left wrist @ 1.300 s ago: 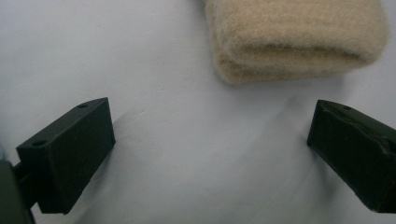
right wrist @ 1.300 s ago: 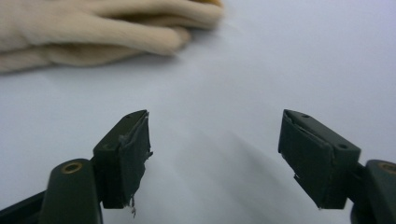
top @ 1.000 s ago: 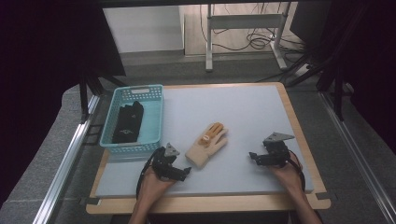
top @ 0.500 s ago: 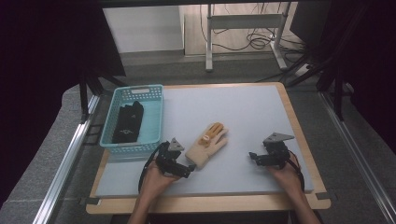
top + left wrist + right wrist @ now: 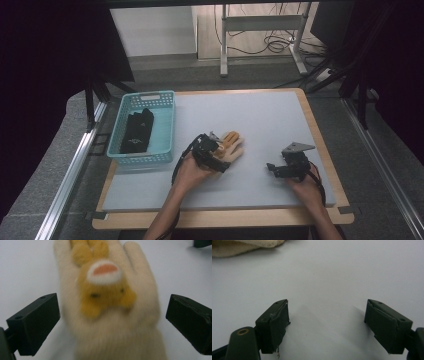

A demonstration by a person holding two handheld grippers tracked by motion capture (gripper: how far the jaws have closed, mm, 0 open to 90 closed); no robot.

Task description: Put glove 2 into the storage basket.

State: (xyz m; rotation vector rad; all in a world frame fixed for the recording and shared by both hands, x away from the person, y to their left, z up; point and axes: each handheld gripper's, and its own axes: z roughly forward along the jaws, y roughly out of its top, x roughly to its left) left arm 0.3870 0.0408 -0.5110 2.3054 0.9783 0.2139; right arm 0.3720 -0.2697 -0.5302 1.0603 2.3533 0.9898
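A cream knitted glove [image 5: 231,148] with an orange animal face lies flat on the grey mat [image 5: 260,120], fingers pointing away from me. In the left gripper view the glove [image 5: 110,302] lies between the two black jaws, which stand wide apart on either side of its cuff. My left gripper [image 5: 216,156] is open over the glove's cuff end. My right gripper [image 5: 273,169] rests low over the mat to the right, open, with bare mat between its jaws [image 5: 325,322]. A corner of the glove [image 5: 244,246] shows at the top left of the right gripper view.
A light blue plastic basket [image 5: 165,100] stands at the mat's left edge with a black glove [image 5: 136,131] inside it. A wooden board [image 5: 220,219] frames the mat. Beyond the table stand a metal stand's legs [image 5: 260,30] and floor cables.
My left gripper has moved forward and right until its open jaws straddle the cream glove's cuff. The right gripper has stayed where it was.
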